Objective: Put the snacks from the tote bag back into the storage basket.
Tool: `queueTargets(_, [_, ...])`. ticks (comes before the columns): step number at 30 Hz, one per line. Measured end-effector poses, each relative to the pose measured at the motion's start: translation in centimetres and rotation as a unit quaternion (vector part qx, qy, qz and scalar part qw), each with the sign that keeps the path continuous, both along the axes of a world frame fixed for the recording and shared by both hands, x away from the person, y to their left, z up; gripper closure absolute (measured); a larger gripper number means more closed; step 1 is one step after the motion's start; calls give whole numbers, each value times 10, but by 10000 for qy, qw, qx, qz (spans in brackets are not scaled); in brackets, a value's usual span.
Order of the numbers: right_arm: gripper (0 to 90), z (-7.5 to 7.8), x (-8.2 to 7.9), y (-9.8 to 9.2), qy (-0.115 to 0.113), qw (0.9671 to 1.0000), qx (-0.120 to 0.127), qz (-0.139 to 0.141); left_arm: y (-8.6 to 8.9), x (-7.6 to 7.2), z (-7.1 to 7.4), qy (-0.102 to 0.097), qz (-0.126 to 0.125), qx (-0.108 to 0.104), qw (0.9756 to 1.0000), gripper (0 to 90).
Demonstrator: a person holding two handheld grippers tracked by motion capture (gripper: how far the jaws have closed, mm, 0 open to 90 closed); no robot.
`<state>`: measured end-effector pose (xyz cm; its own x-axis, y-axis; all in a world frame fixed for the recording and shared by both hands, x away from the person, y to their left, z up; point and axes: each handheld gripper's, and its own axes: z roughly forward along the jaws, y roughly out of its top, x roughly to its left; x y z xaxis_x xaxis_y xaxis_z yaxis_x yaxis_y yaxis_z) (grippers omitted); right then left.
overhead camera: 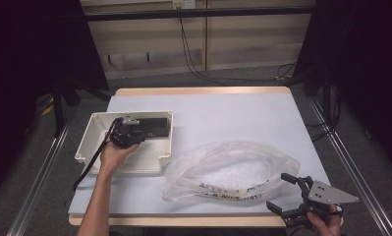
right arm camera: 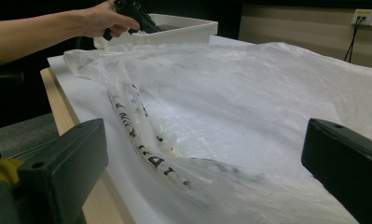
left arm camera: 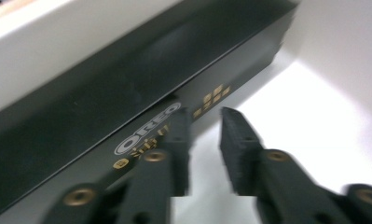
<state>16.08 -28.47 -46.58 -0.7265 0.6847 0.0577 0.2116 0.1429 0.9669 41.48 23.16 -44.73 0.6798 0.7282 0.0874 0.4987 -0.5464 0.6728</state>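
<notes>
Presently the left claw [overhead camera: 134, 132] is lowered inside the white bin [overhead camera: 98, 121], its jaws parted by a narrow gap with nothing between them. The black Oreo box [left arm camera: 141, 84] lies just ahead of the tips, along the bin's far wall; the left jaw tip is at the box's printed side, though contact cannot be confirmed through the blur. This placement suggests an approach to grip the box, probably along its lower edge.

The right claw [overhead camera: 292, 194] is held at the near right corner of the surface [overhead camera: 223, 105], jaws spread wide and empty. The clear plastic bag [overhead camera: 233, 167] lies directly ahead of it, crumpled, mouth apparently facing the claw. That position reads as readiness to hold the bag open, likely to receive the box.
</notes>
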Motion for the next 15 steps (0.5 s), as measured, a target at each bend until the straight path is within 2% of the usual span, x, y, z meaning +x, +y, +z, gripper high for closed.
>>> queueTargets(6, [0,0,1,1,-35,10000,-21,23,10,-18,16,-275,-64,-95,9996,426])
queueTargets(9, [0,1,2,1,-32,10000,3,38,18,-27,26,-599,85,-140,9981,234])
queueTargets(10, [0,1,2,1,-13,10000,-2,36,22,-29,29,-627,67,-246,9977,184])
queueTargets(11, [0,1,2,1,-17,10000,-7,19,26,-32,33,-651,59,-343,9973,152])
queueTargets(13, [0,1,2,1,-24,10000,-20,1,34,-39,39,-728,14,-382,9966,118])
queueTargets(15, [0,1,3,1,-50,10000,-5,-9,40,-43,44,-717,-10,-563,9958,90])
